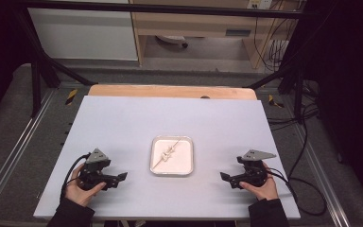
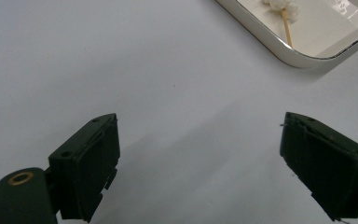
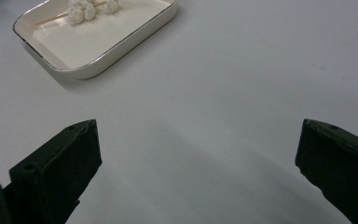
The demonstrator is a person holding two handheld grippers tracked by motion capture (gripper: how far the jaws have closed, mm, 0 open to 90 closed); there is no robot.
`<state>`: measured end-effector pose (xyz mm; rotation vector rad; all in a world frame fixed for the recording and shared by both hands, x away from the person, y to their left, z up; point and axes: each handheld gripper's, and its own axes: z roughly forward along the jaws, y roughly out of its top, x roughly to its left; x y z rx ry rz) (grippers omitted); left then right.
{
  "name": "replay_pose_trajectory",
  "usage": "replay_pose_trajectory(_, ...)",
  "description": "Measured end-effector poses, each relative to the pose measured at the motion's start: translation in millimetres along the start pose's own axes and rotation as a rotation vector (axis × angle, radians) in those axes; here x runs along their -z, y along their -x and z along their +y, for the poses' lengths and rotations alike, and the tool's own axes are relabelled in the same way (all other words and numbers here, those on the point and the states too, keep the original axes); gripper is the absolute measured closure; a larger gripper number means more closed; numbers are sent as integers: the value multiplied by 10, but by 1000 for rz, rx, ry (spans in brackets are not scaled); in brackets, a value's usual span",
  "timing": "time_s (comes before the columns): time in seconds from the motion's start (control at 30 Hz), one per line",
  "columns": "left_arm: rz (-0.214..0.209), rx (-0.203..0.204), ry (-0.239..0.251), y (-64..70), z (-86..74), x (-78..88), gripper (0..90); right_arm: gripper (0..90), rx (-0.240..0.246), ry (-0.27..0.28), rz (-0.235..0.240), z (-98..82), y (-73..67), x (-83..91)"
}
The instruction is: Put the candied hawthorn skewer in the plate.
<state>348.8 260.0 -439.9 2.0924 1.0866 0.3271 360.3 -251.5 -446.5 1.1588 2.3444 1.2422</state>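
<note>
A shallow white tray (image 1: pixel 184 166) sits in the middle of the pale table. In it lies a wooden skewer (image 1: pixel 161 161) with small white lumps (image 1: pixel 168 152) threaded on it. My left gripper (image 1: pixel 122 177) rests low at the tray's left, held by a hand, its jaws wide apart with nothing between them. In the left gripper view the tray's corner (image 2: pixel 298 58) and the skewer's end (image 2: pixel 287 30) lie ahead at upper right. My right gripper (image 1: pixel 224 178) rests at the tray's right, open and empty. In the right gripper view the tray (image 3: pixel 121 46) and the lumps (image 3: pixel 86 9) lie ahead at upper left.
The table top (image 1: pixel 123 123) is a pale sheet over a wooden board (image 1: pixel 170 91). Black frame bars (image 1: pixel 42 66) stand at the back corners. Cables (image 1: pixel 307 156) trail off the right side, and another runs from the left gripper.
</note>
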Motion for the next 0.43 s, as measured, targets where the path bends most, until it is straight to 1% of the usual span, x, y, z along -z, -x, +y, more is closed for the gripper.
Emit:
replay_pose_trajectory(0.03,5,-5,-1,-5,-20,2,118,7,-2,-3,1,-2,-4,-2)
replay_pose_trajectory(0.1,4,-3,-4,-15,-48,7,118,7,2,-3,3,-8,-5,-6)
replay_pose_trajectory(0.2,9,-5,3,-18,-59,18,120,7,-1,-8,4,-17,-11,-14)
replay_pose_trajectory(0.3,0,-8,5,-18,-57,21,122,7,7,-17,6,-23,-13,-26)
replay_pose_trajectory(0.43,-6,-13,-3,-8,-69,2,123,7,-3,-23,7,-25,-20,-33)
